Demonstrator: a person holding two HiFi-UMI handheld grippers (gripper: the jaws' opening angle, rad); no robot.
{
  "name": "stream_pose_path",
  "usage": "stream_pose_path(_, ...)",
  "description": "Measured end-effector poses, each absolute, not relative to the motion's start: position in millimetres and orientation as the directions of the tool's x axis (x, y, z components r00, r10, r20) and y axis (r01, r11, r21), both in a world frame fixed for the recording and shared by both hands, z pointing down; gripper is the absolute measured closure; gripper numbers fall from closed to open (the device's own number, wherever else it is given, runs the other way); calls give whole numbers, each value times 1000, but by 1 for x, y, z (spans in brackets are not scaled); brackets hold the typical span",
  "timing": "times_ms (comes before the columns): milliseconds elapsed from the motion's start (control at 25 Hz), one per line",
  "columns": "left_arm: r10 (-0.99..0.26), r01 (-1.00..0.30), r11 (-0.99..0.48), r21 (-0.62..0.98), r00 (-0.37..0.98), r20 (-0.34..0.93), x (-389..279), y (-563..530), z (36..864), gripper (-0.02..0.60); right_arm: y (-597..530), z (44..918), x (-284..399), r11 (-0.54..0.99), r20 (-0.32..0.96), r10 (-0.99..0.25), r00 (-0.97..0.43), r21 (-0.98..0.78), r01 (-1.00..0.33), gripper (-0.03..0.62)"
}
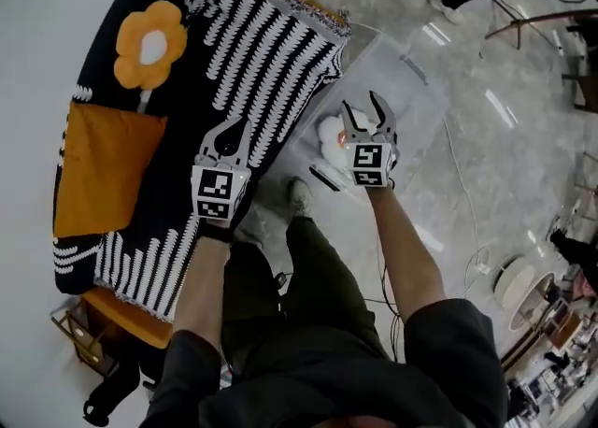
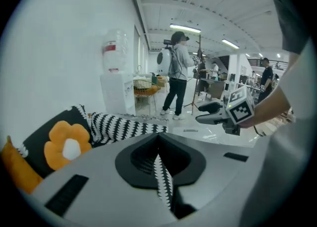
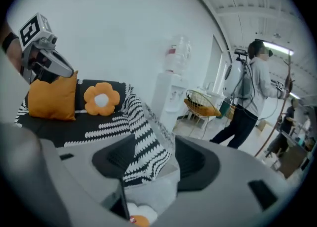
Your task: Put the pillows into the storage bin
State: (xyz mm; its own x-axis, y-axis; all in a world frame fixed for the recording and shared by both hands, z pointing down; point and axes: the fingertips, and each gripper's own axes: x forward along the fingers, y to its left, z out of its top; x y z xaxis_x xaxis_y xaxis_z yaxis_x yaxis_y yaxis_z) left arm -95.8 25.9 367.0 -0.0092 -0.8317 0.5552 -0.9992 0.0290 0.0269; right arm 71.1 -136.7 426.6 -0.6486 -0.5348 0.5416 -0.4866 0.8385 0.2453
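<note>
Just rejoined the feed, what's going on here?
A person holds two tongs beside the sofa. The right tongs are open and empty over the clear storage bin, where a white flower pillow lies. The left tongs, closed, hover over the sofa. An orange flower pillow and an orange square pillow lie on it.

We take this for a big open lab or studio hall with a mock living-room corner. A sofa with pillows stands against a bare white wall beside a water dispenser. Beyond it are ceiling strip lights, a polished stone-look floor, loose cables and a person wearing a backpack rig.
</note>
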Motion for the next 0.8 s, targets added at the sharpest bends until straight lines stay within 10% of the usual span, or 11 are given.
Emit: stream_pose_path(800, -739, -843, 538, 6, -469, 484, -303, 243, 308, 578, 4, 327, -234, 964, 436, -137, -889, 265, -19, 355)
